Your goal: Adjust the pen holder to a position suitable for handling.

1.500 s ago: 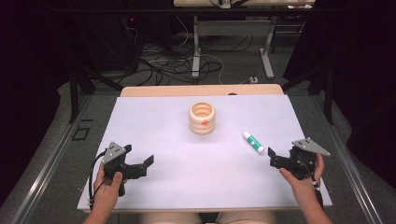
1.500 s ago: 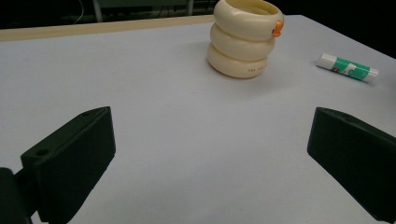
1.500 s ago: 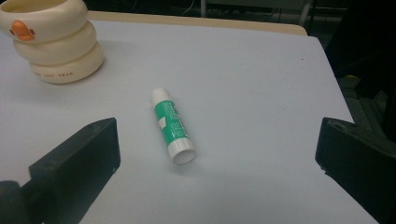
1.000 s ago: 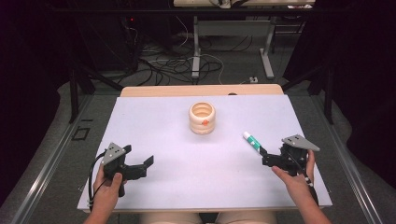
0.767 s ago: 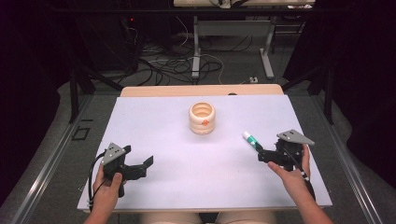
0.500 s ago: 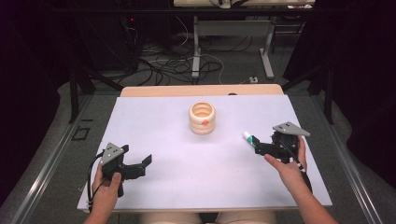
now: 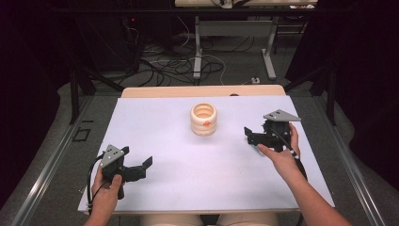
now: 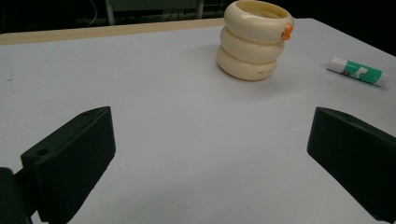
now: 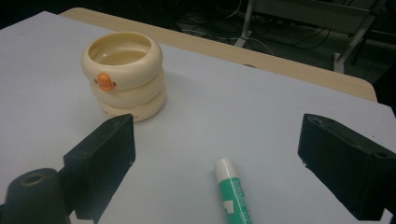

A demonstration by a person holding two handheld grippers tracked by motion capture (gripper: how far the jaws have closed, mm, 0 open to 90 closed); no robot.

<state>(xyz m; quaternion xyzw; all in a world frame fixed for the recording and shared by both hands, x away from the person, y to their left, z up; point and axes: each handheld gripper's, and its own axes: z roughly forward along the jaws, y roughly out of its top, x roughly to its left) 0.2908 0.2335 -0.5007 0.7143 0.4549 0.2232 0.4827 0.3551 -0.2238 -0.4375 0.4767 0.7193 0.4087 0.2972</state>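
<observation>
The right gripper (image 7: 254,136) is hovering over the glue stick (image 9: 232,190), its jaws wide but just closing a little, not touching it. The stick is lying flat on the table (image 7: 188,165), right of the cup (image 7: 203,119). The left gripper (image 7: 141,167) is resting wide open near the front edge.

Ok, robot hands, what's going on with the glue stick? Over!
Right gripper open, jaws just been closing, over the glue stick, not gripping yet. Left gripper open, idle. Glue stick lying flat; cream cup well apart.
</observation>
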